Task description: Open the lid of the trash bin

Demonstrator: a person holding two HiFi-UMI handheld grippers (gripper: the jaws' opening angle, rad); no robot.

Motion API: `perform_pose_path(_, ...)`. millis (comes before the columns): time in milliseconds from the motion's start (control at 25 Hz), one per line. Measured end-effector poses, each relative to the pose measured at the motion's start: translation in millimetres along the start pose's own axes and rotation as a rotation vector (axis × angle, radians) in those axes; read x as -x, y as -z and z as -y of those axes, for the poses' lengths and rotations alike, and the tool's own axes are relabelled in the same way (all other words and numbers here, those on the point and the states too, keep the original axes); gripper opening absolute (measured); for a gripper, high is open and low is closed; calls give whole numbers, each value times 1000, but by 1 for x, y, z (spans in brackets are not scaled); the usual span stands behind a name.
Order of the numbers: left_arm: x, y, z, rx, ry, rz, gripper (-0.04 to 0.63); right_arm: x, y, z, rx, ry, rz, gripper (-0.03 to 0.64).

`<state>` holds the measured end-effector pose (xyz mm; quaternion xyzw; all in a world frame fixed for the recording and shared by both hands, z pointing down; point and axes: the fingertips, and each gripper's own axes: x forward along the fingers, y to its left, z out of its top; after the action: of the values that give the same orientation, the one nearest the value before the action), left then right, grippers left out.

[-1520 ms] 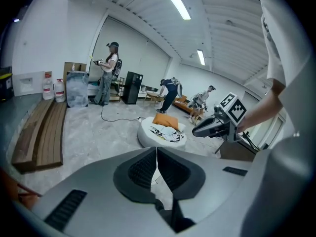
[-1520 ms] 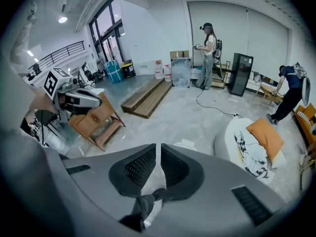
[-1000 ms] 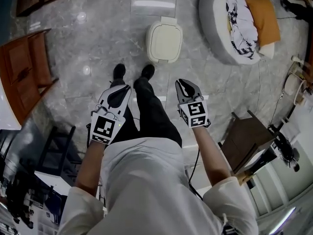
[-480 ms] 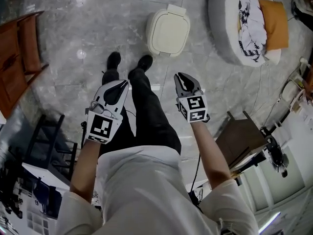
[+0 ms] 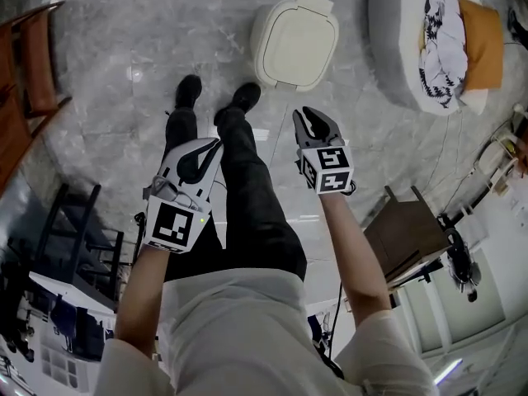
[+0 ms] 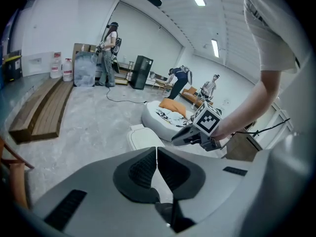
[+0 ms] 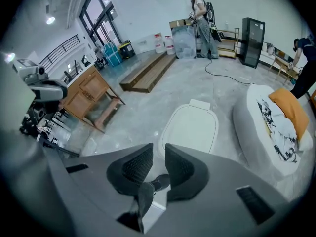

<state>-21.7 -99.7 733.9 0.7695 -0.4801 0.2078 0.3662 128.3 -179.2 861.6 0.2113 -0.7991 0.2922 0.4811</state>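
The cream trash bin (image 5: pixel 295 41) stands on the grey marble floor with its lid down flat. It also shows in the left gripper view as the bin (image 6: pixel 143 139) and in the right gripper view as the bin (image 7: pixel 192 127). My left gripper (image 5: pixel 216 143) hangs over my left leg, well short of the bin; its jaws (image 6: pixel 156 152) meet at the tips and hold nothing. My right gripper (image 5: pixel 299 112) is nearer, just below and right of the bin and pointing at it. A narrow gap shows in the right gripper (image 7: pixel 159 152), with nothing in it.
My black shoes (image 5: pixel 246 96) stand just in front of the bin. A round grey cushion bed (image 5: pixel 396 64) with an orange pillow lies to its right. A brown stool (image 5: pixel 408 238) is at right, wooden chairs (image 5: pixel 33 64) at left, and people work far off.
I have stepped towards the bin: it and my shoes sit closer to the grippers in the head view. Both grippers keep their jaw positions.
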Motion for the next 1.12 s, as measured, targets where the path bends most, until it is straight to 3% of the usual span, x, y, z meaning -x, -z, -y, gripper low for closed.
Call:
perform_pose_path(560, -33, 31, -4, 3, 25, -42, 21, -68, 39, 20, -60, 36, -53, 74)
perform_pose_path(1120, -57, 47, -1, 2, 58, -65, 21, -120, 79, 50, -200, 127, -92, 74)
